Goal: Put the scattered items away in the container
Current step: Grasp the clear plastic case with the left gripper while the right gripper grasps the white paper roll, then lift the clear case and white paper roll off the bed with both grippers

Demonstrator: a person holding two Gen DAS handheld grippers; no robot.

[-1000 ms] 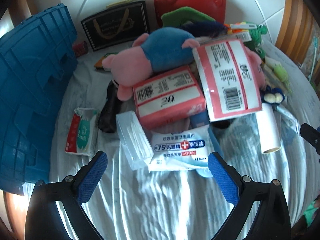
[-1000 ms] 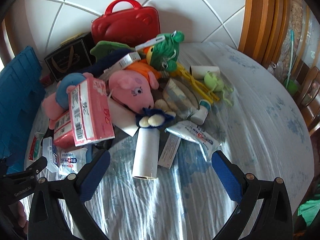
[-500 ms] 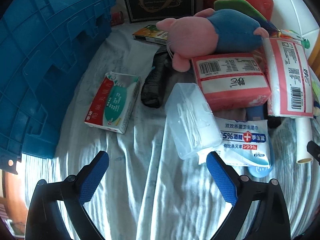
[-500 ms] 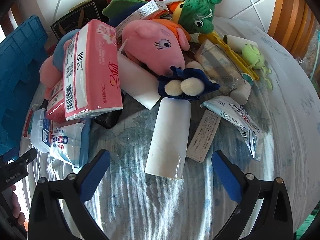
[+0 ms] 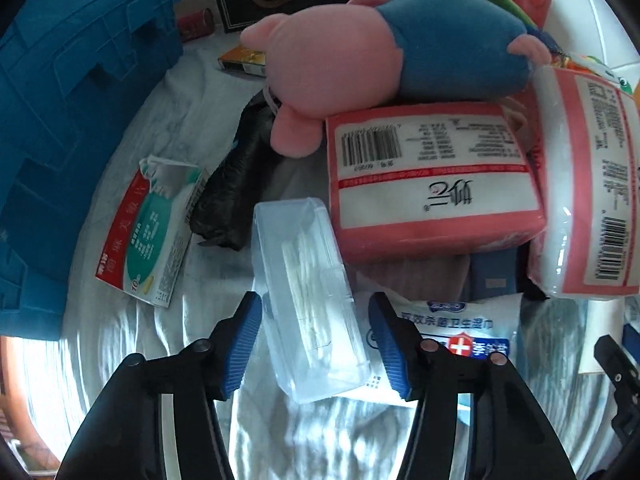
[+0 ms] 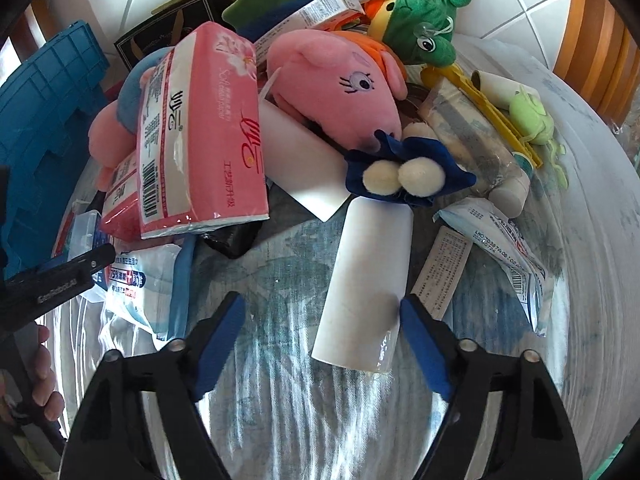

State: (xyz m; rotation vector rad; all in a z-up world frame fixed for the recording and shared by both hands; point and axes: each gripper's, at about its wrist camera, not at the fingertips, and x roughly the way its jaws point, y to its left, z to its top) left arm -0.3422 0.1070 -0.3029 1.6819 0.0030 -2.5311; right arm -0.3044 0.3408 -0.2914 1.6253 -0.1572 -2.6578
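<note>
Clear plastic box (image 5: 310,304) between closing left hand-held gripper (image 5: 314,344) pads (not yet pinched), right one spread.

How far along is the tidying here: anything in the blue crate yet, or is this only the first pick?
Nothing looks put away: no item shows in the visible part of the blue crate. In hand: the left gripper, jaws just closing, straddles the clear plastic box; the right gripper, also closing, straddles the white roll, one pad touching. Neither is lifted. Left: the plush toys, pink tissue packs, wipes and the rest.
</note>
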